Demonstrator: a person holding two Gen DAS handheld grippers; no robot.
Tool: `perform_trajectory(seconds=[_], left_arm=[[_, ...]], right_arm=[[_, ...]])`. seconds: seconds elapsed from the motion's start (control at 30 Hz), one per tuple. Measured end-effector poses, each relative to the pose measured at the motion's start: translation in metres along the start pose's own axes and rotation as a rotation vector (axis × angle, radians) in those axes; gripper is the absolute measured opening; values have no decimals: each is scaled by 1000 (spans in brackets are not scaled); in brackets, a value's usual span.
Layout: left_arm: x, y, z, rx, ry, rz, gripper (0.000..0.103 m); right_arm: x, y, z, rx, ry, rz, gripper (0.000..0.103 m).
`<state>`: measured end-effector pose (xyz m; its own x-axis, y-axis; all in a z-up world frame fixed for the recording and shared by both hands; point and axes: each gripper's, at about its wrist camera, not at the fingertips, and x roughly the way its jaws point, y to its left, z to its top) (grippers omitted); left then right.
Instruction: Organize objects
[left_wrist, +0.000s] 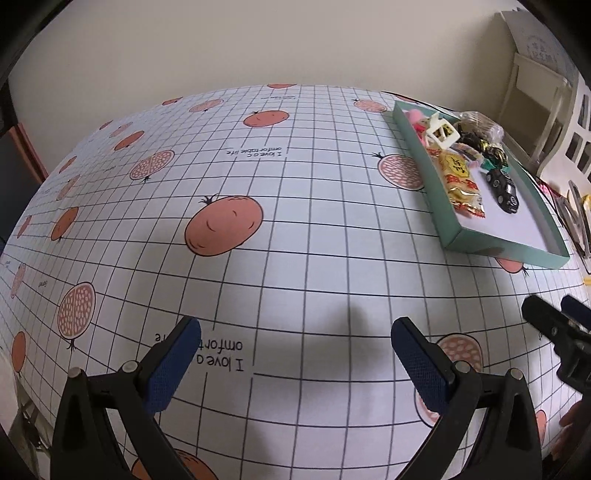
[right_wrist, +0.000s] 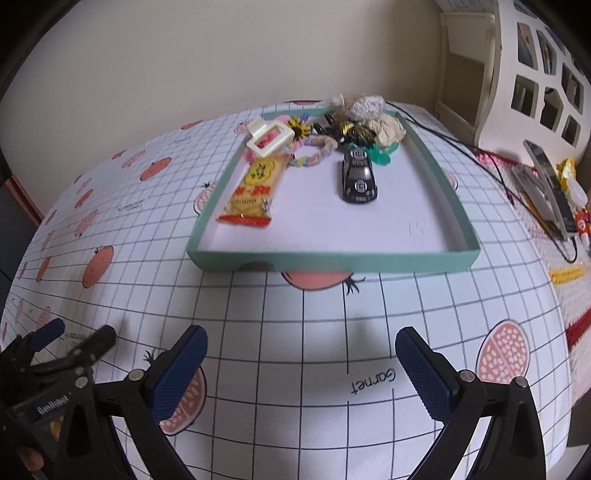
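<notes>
Two grippers hang over a table (right_wrist: 295, 317) covered by a white grid-print cloth with pink fruit motifs. Landmark: green tray (right_wrist: 332, 260), shallow, white floor, sitting on the cloth.

Room — plain cream wall behind the tray; white lattice shelf unit (right_wrist: 546, 85) to the right of it. Right of the tray the cloth ends and a pink knitted mat carries cables and small clutter, too blurred to name.

Tray contents, all toward its far end: yellow snack packet (right_wrist: 253, 192) along the left wall, white clip (right_wrist: 269, 138) beyond it, pastel braided ring (right_wrist: 314, 151) mid-rear, black toy car (right_wrist: 358, 175) right of centre, dark wrapped candies and a cream knitted lump (right_wrist: 388, 127) at the far wall. Near half of the tray floor is bare.

Left gripper (left_wrist: 295, 354): fingers spread wide, nothing between them, well left of the tray's near corner over bare cloth.

Right gripper (right_wrist: 301, 363): fingers spread wide, empty, directly in front of the tray's near wall — apart from it.

Cloth left of the tray is unobstructed out to the table edge
</notes>
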<state>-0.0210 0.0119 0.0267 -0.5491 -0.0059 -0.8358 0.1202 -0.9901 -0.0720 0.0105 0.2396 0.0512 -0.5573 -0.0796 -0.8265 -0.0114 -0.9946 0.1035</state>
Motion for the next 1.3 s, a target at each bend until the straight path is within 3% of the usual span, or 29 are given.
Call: perform_trajectory(seconds=[1.3], left_arm=[[23,18,-10,-16,-56,-3,103]], right_arm=[[23,-1,-17,-55,-42,-92,103]])
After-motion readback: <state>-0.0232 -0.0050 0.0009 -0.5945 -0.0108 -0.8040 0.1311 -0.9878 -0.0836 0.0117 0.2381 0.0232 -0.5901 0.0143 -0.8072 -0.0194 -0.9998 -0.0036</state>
